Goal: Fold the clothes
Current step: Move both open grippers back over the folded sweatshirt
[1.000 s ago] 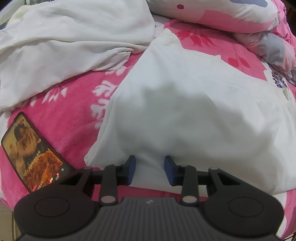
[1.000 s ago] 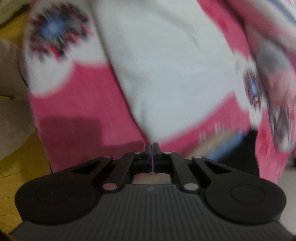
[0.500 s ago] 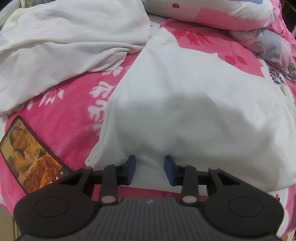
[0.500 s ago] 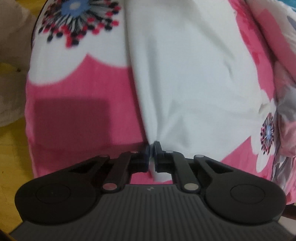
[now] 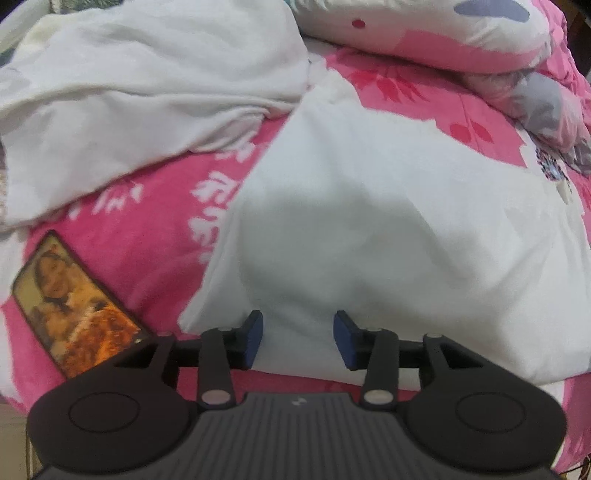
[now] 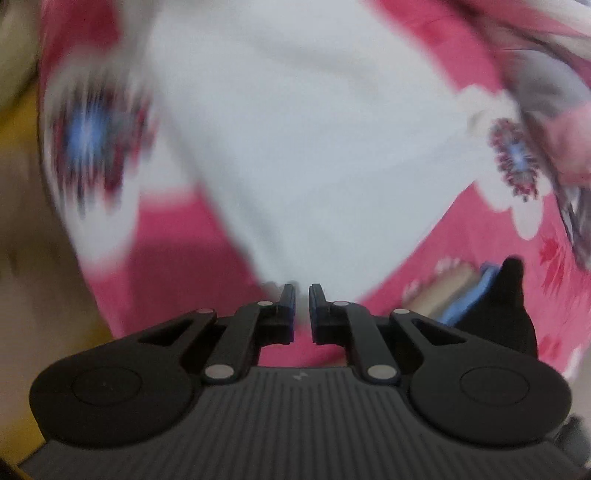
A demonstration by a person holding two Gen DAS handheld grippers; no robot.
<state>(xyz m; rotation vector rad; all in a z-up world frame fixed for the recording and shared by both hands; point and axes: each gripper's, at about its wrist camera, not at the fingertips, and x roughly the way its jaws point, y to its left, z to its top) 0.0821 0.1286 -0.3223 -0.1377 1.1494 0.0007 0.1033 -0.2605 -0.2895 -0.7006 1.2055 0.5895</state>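
Left wrist view: the left gripper (image 5: 297,339) points down at the near edge of a white garment (image 5: 388,221) spread flat on a pink floral blanket (image 5: 147,229). Its jaws are opening, and the blue pads (image 5: 254,338) stand apart on either side of a patch of the cloth's hem without pressing on it. A second white garment (image 5: 129,92) lies crumpled at the upper left, well apart from the gripper. A phone (image 5: 74,302) with a lit screen lies on the blanket just left of the gripper. A pink and white pillow (image 5: 424,33) sits at the far edge.

Right wrist view: the picture is blurred by motion. The right gripper (image 6: 302,309) has a narrow gap between its fingers, and its jaws are opening. The lower tip of the white garment (image 6: 314,147) reaches down to the fingertips; whether cloth is still pinched between them cannot be told. No containers appear in either view.
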